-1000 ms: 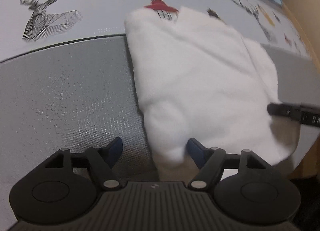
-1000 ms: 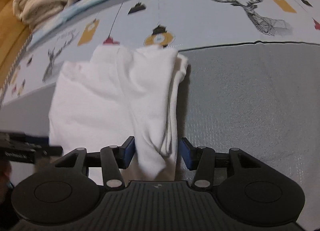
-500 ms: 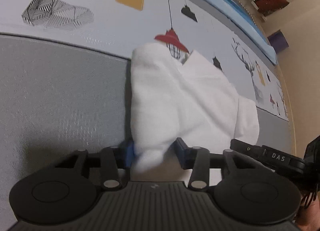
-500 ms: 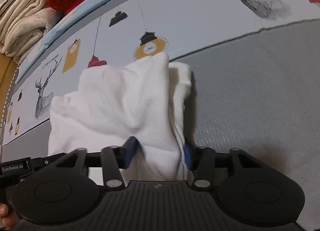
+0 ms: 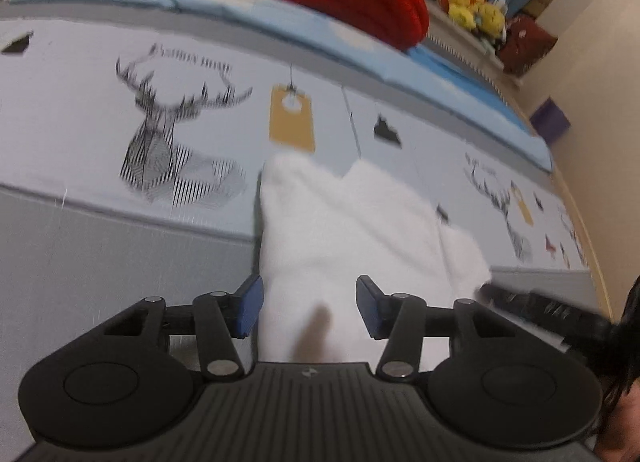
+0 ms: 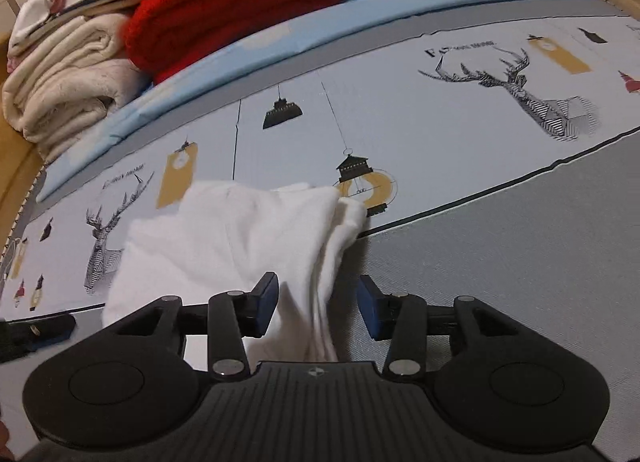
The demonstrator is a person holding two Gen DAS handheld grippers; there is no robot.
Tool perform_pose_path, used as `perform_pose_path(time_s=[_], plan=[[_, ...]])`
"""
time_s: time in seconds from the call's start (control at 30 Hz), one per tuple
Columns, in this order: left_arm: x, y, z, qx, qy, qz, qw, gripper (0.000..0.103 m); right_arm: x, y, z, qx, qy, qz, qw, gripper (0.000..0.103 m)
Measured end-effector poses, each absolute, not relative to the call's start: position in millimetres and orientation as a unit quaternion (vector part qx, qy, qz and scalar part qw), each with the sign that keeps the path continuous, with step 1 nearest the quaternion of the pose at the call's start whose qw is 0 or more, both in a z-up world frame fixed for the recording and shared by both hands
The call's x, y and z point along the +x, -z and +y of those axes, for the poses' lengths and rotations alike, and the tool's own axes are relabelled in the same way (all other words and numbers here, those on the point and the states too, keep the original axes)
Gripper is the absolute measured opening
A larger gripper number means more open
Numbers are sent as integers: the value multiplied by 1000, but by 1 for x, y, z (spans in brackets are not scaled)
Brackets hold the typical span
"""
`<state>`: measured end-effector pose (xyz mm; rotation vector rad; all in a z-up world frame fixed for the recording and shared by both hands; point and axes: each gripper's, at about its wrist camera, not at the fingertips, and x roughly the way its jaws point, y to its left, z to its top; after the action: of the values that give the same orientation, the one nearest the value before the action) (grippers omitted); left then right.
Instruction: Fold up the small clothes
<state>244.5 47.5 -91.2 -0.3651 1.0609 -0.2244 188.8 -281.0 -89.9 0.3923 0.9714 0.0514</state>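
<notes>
A white garment (image 5: pixel 352 230) lies part-folded on a printed bedspread (image 5: pixel 80 134), astride the dark line where the bedspread's deer-and-lantern band meets its plain grey band. Its far end, two soft peaks, reaches up among the printed lanterns and tags; its near end runs down out of sight beneath the two hand-held tongs. So its long axis runs from the bed's near edge toward the stacked laundry at the far edge, where a red knit (image 6: pixel 236 6) and cream blankets (image 6: pixel 64 78) are piled.

The side panels appear already turned in, judging by the layered edges along its right side in the right camera's view. The crosswise fold, bringing the near end up to the far end, looks not yet made.

The left tongs (image 5: pixel 310 304) are opening, the cloth between their blue pads (image 5: pixel 248 304) but, as far as the blurred picture shows, no longer pinched. The right tongs (image 6: pixel 318 304) are opening too, cloth lying against the left pad and clear of the right.
</notes>
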Motion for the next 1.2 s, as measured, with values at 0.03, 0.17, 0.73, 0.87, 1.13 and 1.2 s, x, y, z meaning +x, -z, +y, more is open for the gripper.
perform_pose_path(time_s=[0.03,0.17,0.73,0.87,1.13,1.2], plan=[[241,95,49,-170,109,511,835,55,185,85,-283,188,-32,460,867,46],[233,120,45,-149,107,557,810,55,179,84,-278,165,-58,482,859,46],[195,136,32,-30,102,588,802,60,138,58,-286,147,-40,427,892,45],[183,123,26,-26,123,562,817,61,127,48,-280,143,-52,394,906,45],[163,112,20,18,98,544,833,73,142,97,-280,22,7,542,840,45],[151,91,23,27,81,508,857,87,137,76,-289,29,8,508,861,44]])
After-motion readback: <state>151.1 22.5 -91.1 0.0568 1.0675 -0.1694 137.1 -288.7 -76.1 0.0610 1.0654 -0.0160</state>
